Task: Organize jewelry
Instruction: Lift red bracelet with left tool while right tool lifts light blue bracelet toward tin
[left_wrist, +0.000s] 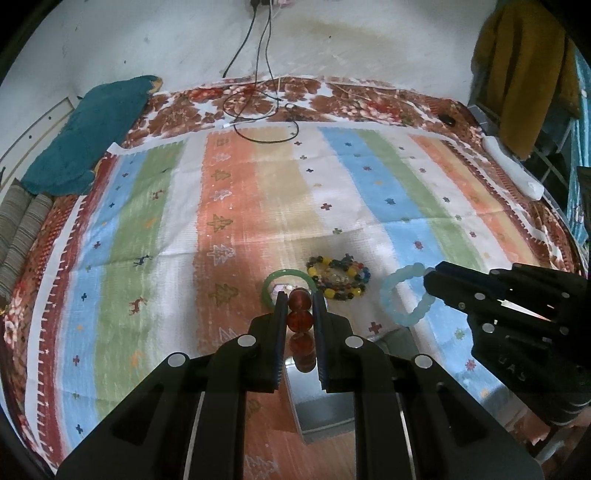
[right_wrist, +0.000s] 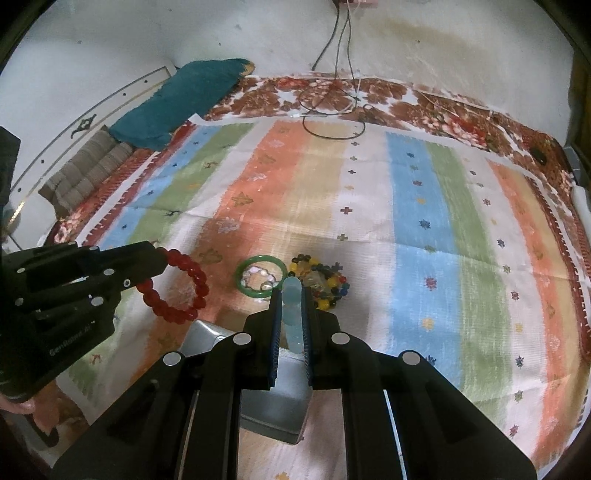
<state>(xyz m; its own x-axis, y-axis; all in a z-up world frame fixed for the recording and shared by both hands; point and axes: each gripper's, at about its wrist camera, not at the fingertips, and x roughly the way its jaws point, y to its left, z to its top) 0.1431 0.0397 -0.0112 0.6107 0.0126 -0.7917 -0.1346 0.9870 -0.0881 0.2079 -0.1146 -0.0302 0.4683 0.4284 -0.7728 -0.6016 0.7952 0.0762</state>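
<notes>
We hold the red bead bracelet (right_wrist: 173, 288) clenched in our left tongs (left_wrist: 300, 297) and the pale blue bracelet (left_wrist: 404, 295) in our right tongs (right_wrist: 293, 291), both lifted clear of the bed above the grey box (right_wrist: 277, 402), probably for dropping in.

Left hand-held gripper (left_wrist: 300, 300) is up over the near middle of the bed (left_wrist: 147, 229), beaded bracelet (right_wrist: 173, 286) pinched between its jaws and hanging off the cloth. Just to its right, the right hand-held gripper (right_wrist: 292, 295) grips a second bead bracelet (left_wrist: 406, 295). Under and between them sits a box (right_wrist: 273, 402). Beyond it lie a bangle (right_wrist: 261, 275) and, touching its right side, a heap of bracelets (right_wrist: 321, 282). Cables (left_wrist: 258, 110) coil at the far edge; a pillow (left_wrist: 88, 136) fills the far left corner.
</notes>
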